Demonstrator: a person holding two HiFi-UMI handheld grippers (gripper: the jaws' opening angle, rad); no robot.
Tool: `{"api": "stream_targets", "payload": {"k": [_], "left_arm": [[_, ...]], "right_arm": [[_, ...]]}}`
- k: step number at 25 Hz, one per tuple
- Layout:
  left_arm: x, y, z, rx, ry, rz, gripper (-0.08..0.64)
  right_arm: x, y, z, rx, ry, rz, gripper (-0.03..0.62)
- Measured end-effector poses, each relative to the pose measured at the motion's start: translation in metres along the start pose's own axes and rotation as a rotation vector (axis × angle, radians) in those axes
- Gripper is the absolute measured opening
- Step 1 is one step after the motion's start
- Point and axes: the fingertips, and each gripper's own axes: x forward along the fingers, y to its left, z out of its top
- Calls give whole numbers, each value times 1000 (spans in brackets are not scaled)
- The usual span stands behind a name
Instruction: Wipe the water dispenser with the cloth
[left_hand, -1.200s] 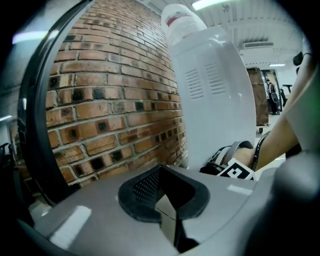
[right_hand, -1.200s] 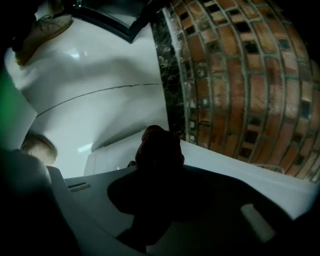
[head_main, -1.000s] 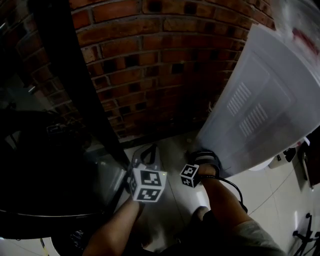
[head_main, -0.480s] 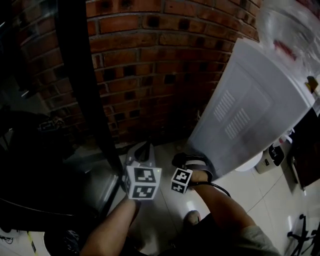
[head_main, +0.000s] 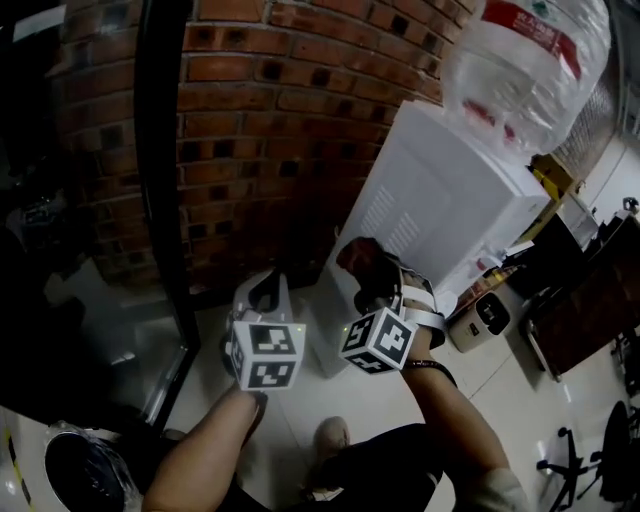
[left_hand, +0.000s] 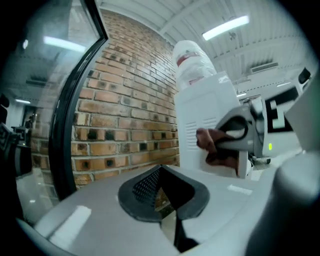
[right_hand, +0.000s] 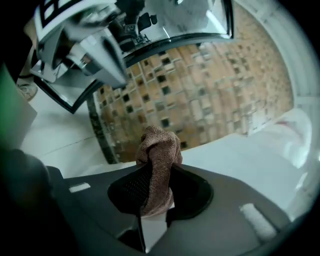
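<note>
- Left hand-held gripper (head_main: 268, 292): the jaws stand apart with nothing between them. It hangs in front of the brick wall (head_main: 250, 120), just left of the work. Keep it clear of the wiping path, or hold it ready to steady the cabinet.
- Right hand-held gripper (head_main: 372, 272): it is clenched on the brown cloth (head_main: 360, 258), which bunches out ahead of the pads as a rounded wad. The step in hand appears to be presenting the cloth to the cabinet side for a stroke.
- Cloth position: the cloth lies low against the vented side panel of the water dispenser (head_main: 450, 200). No view confirms whether it is touching.
- Contact: lead with the protruding wad so that fabric, not the jaw tips, meets the white panel. Keep the grip firm, as a loosened cloth would probably slip under drag.
- Stroke: run long, overlapping passes along the panel, and follow the vent slots rather than crossing them.
- Pressure: the water bottle (head_main: 525, 60) stands inverted on top, so the unit is probably top-heavy. Push lightly.
</note>
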Motion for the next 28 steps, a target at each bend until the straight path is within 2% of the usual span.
{"api": "stream_targets", "payload": {"k": [4, 8, 11, 13, 18, 23, 28], "left_arm": [[-16, -14, 21, 23, -23, -27, 0], [-31, -14, 54, 32, -87, -33, 0], [-39, -10, 70, 49, -121, -30, 0], [-39, -7, 73, 54, -126, -29, 0], [-37, -4, 70, -17, -115, -43, 0], [-22, -7, 68, 37, -109, -49, 0], [-21, -7, 51, 35, -64, -56, 0]], "right_arm": [[-42, -103, 16, -47, -47, -199, 104], [-69, -196, 33, -65, -55, -377, 104], [-77, -246, 36, -85, -19, -486, 104], [-74, -263, 31, -106, 28, -516, 104], [-54, -247, 10, -187, 128, -488, 104], [-35, -211, 8, -266, 143, -422, 103], [-17, -159, -9, -309, 148, -352, 103]]}}
